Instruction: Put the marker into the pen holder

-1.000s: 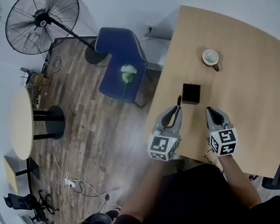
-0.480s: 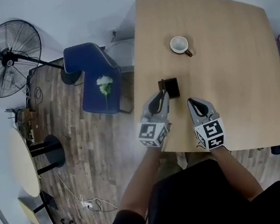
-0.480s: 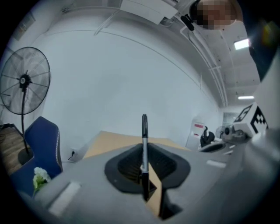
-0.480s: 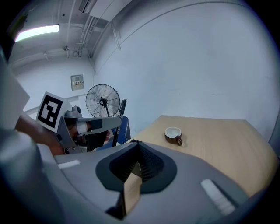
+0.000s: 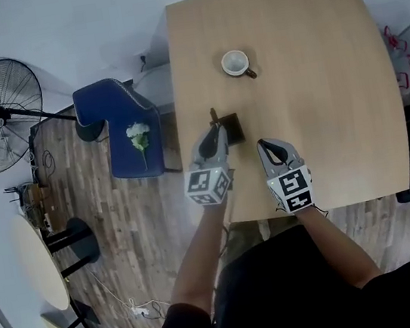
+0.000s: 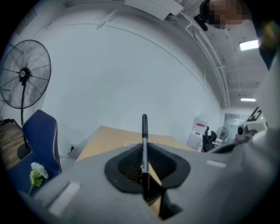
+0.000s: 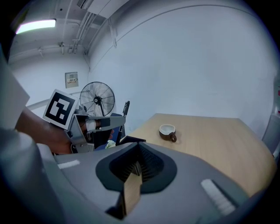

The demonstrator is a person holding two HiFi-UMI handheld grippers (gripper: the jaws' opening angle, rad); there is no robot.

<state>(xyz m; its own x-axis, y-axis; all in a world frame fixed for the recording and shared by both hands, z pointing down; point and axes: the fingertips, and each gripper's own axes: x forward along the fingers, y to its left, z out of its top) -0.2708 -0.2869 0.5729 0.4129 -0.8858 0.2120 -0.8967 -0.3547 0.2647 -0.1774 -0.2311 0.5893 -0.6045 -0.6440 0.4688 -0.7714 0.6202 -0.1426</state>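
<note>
Closer now, left tool point(image 5: 214, 133) clamps marker point(image 6: 144, 131) beside pen holder point(image 5: 235, 127); right tool point(image 5: 263, 145) closed, empty; cup point(image 5: 236, 62) beyond.

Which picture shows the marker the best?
The left gripper view: the marker stands upright and large, clamped in the left gripper. The head view shows only a tiny dark tip; the right gripper view shows it small and far.

The marker point(image 6: 144, 140) has its lower end buried between the jaws of the left gripper point(image 5: 213, 129). In the head view, those jaws partly cover the pen holder point(image 5: 235, 127) just ahead of them. Its inside is too dark and small to read.
</note>
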